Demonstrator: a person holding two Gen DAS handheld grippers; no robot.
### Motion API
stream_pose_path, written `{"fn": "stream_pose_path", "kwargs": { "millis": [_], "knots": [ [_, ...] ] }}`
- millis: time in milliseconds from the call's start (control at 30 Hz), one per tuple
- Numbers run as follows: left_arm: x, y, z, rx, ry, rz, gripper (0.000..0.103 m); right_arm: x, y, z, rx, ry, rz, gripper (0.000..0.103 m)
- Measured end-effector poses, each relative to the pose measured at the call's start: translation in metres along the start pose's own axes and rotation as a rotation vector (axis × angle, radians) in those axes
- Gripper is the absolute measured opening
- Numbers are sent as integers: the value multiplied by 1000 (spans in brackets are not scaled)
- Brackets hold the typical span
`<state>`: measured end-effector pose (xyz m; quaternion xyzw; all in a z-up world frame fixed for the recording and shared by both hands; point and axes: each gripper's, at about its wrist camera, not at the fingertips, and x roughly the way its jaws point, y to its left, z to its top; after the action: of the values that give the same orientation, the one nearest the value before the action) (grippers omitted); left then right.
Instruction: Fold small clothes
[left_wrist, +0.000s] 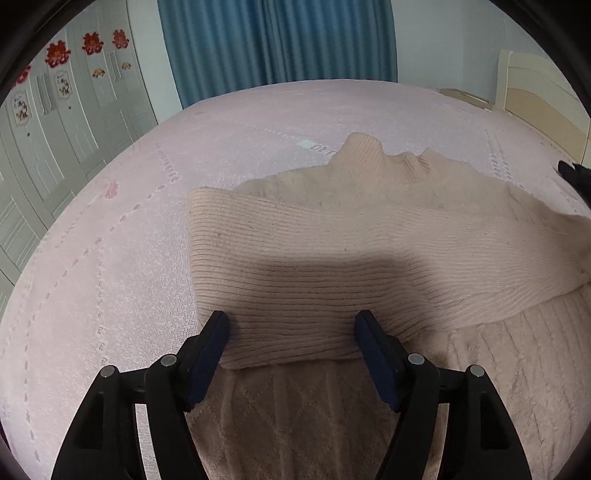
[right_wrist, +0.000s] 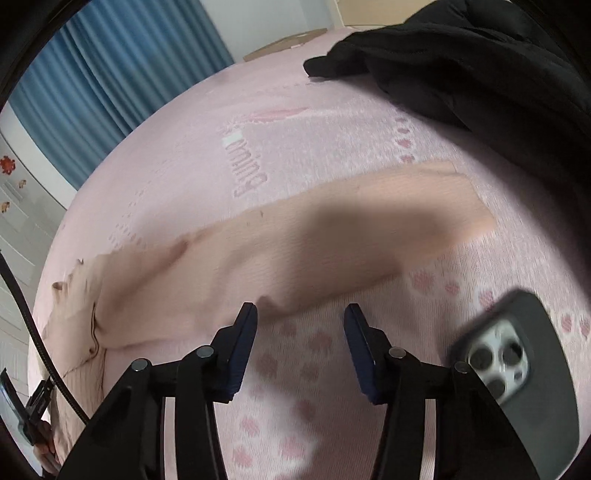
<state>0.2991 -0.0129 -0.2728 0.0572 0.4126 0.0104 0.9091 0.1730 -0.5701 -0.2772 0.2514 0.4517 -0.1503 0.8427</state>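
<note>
A beige ribbed knit sweater (left_wrist: 332, 258) lies on the pink bed cover. One sleeve is folded across its body. My left gripper (left_wrist: 291, 321) is open, its fingers either side of the folded sleeve's near edge, holding nothing. In the right wrist view the other sleeve (right_wrist: 332, 229) stretches out flat to the right. My right gripper (right_wrist: 301, 314) is open and empty, just in front of that sleeve's near edge.
A black garment (right_wrist: 461, 62) lies at the far right of the bed (right_wrist: 295, 129). A phone in a dark case (right_wrist: 517, 362) lies near my right gripper. Blue curtains (left_wrist: 277, 40) and white wardrobe doors (left_wrist: 55, 122) stand beyond the bed.
</note>
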Motion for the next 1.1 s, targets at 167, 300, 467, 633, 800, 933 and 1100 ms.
{"fn": "stream_pose_path", "kwargs": {
  "millis": [167, 300, 467, 633, 800, 933, 1100],
  "knots": [
    [1, -2, 0, 11, 1, 20, 71, 13, -18, 17, 86, 2, 49, 40],
    [1, -3, 0, 13, 1, 25, 71, 15, -40, 26, 197, 2, 104, 32],
    [2, -3, -1, 16, 1, 31, 72, 7, -34, 21, 193, 17, 73, 47],
    [2, -4, -1, 20, 1, 34, 72, 4, -32, 13, 173, 2, 47, 58],
    [2, -4, -1, 21, 2, 34, 72, 9, -44, 26, 234, -43, -5, 57],
    [2, -4, -1, 17, 2, 31, 72, 15, -45, 39, 242, -69, -60, 55],
    [3, -4, -1, 16, 2, 30, 72, 20, -39, 47, 147, -84, -118, 10]
  ]
}}
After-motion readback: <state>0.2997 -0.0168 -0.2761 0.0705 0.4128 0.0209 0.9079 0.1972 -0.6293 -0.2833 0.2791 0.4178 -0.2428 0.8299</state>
